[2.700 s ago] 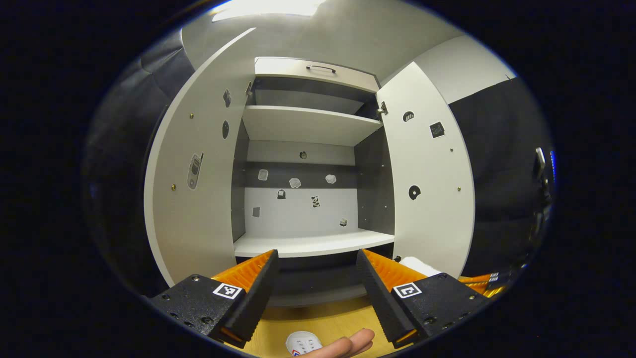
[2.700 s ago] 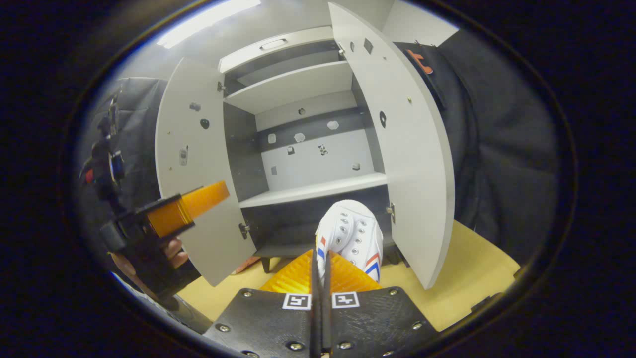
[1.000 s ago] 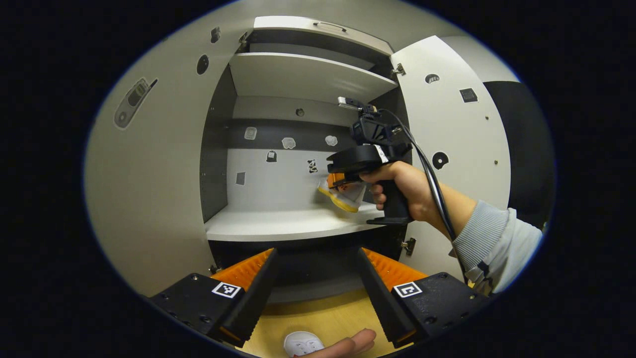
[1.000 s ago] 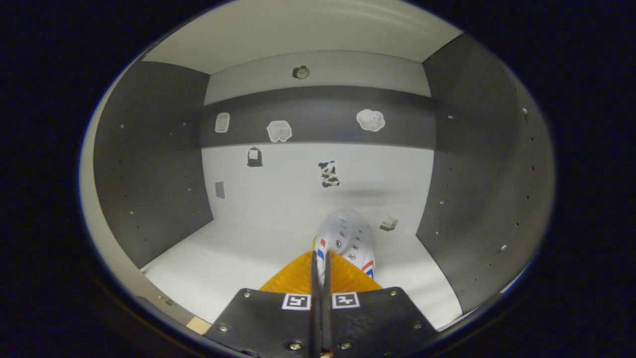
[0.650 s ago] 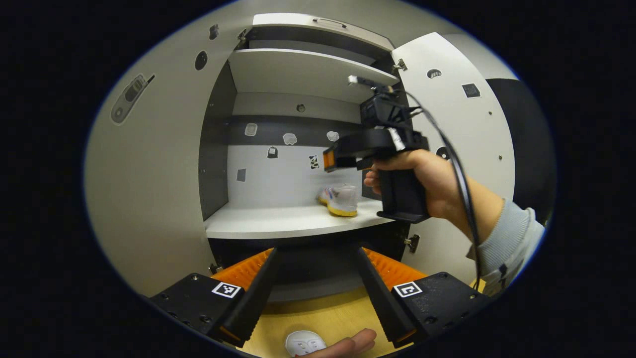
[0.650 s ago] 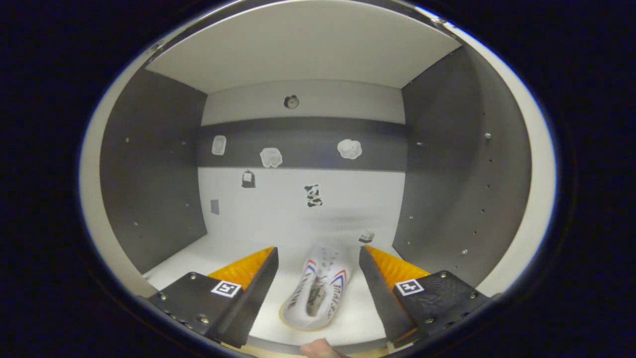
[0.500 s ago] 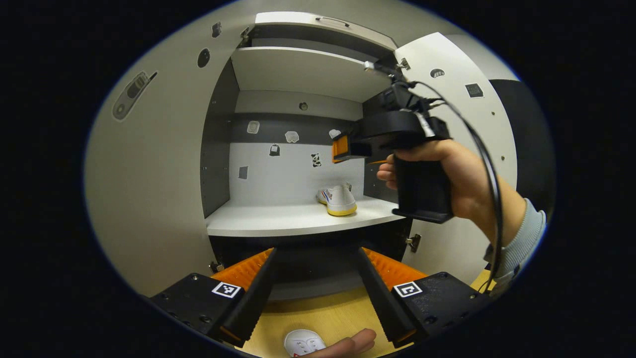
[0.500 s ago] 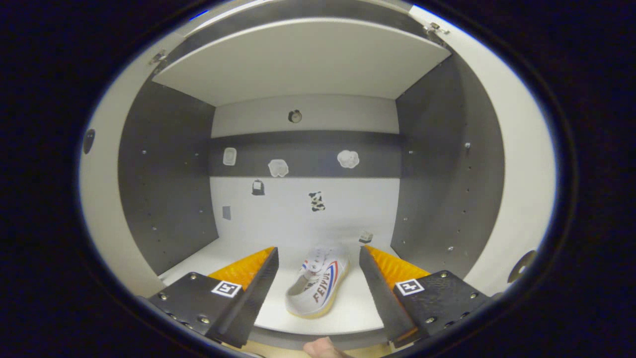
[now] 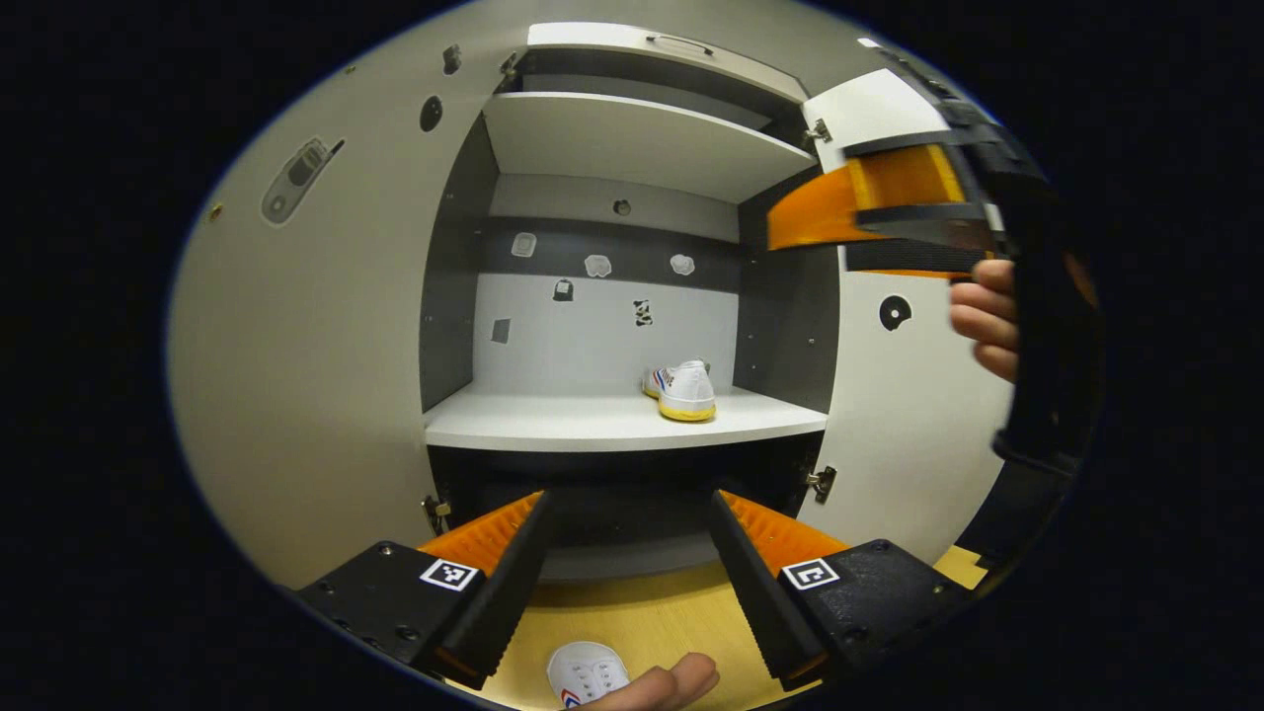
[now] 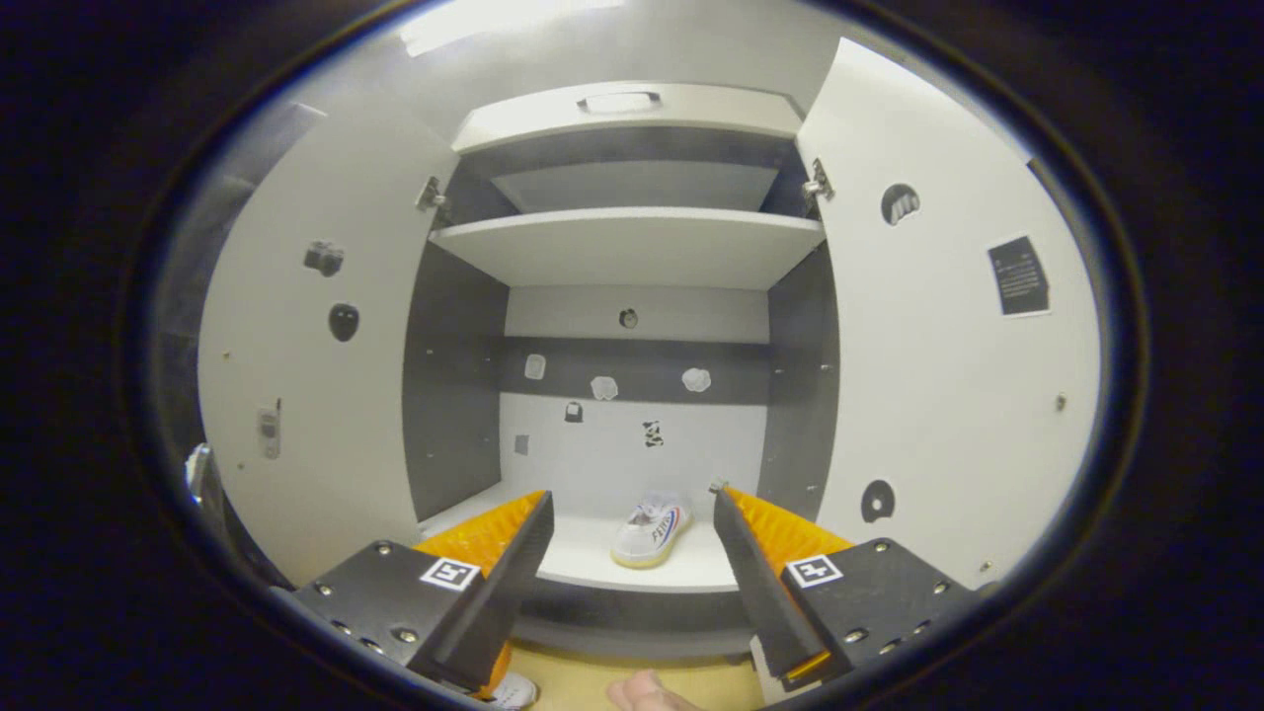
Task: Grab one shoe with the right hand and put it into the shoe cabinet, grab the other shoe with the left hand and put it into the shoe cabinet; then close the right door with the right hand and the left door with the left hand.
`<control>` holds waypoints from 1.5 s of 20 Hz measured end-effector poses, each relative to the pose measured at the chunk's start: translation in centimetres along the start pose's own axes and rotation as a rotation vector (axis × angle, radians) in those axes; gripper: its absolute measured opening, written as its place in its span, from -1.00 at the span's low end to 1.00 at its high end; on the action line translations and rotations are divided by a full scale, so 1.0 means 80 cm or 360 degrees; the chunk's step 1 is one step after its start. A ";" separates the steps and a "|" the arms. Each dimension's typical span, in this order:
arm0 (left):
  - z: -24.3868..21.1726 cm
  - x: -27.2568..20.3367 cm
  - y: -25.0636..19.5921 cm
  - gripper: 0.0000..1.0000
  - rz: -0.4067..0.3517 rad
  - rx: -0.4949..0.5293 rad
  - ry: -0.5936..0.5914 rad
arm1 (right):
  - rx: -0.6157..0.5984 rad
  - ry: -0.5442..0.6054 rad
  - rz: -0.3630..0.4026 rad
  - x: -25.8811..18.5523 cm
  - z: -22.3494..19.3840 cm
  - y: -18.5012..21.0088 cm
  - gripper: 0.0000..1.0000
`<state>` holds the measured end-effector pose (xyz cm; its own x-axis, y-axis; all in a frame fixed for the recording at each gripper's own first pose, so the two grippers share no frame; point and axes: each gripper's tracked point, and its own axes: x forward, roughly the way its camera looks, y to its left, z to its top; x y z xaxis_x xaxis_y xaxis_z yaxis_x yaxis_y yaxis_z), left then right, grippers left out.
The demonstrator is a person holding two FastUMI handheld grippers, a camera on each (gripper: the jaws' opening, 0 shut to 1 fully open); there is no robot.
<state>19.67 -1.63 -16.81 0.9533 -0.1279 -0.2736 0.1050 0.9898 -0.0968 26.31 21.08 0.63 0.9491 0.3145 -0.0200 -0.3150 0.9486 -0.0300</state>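
White canvas shoe [image 9: 682, 389] sat on the middle shelf [image 9: 612, 427] of the cabinet [image 10: 632, 252], lower centre of the left gripper view, heel toward the camera, near the right inner wall. Placed to one side, likely to leave shelf room on the left for its pair. Yellowish rubber sole, red-blue side stripes visible in the right gripper view [image 10: 649, 533].

Second shoe [image 9: 588, 679] lay on the wood-tone floor at the bottom edge of the left gripper view, white toe showing, a fingertip just beside it. Not yet grabbed.

Left tongs [image 9: 628, 558] apart, holding nothing, aimed at the cabinet base; my read is they need to drop toward the floor shoe next.

Right tongs [image 10: 632, 563] also apart and empty, framing the shelved shoe from outside the cabinet. In the left gripper view they showed at upper right [image 9: 849, 207], with the hand [image 9: 983, 316] on the handle, in front of the right door [image 9: 913, 415].

Left door [image 9: 296, 375] and right door both swung wide; closing is a later step. Panels were smooth matt laminate, pale faces with dark grey inner side walls, flat slab shelves, small stickers on the back wall and doors. Ridged pads on the tongs' inner faces.
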 end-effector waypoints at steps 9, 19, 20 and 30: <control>-0.128 -0.061 0.021 0.93 -0.0021 -0.0004 0.0148 | -0.0002 -0.0194 -0.0219 -0.152 -0.031 -0.055 0.94; -0.321 -0.090 0.067 0.94 0.0077 0.0014 0.0670 | 0.0060 -0.0134 -0.0238 -0.220 -0.096 -0.060 0.94; -0.338 -0.095 0.072 0.94 0.0088 0.0003 0.0728 | 0.0026 -0.0115 -0.0272 -0.224 -0.102 -0.067 0.94; -0.398 -0.103 0.064 0.22 -0.0075 -0.0039 0.1023 | 0.0186 -0.0206 -0.0377 -0.238 -0.097 -0.103 0.93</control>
<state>3.33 2.46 -45.49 0.5874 -0.1913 -0.7864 0.1291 0.9814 -0.1424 10.79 7.03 -6.49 0.9917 0.0787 0.1016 -0.0885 0.9914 0.0965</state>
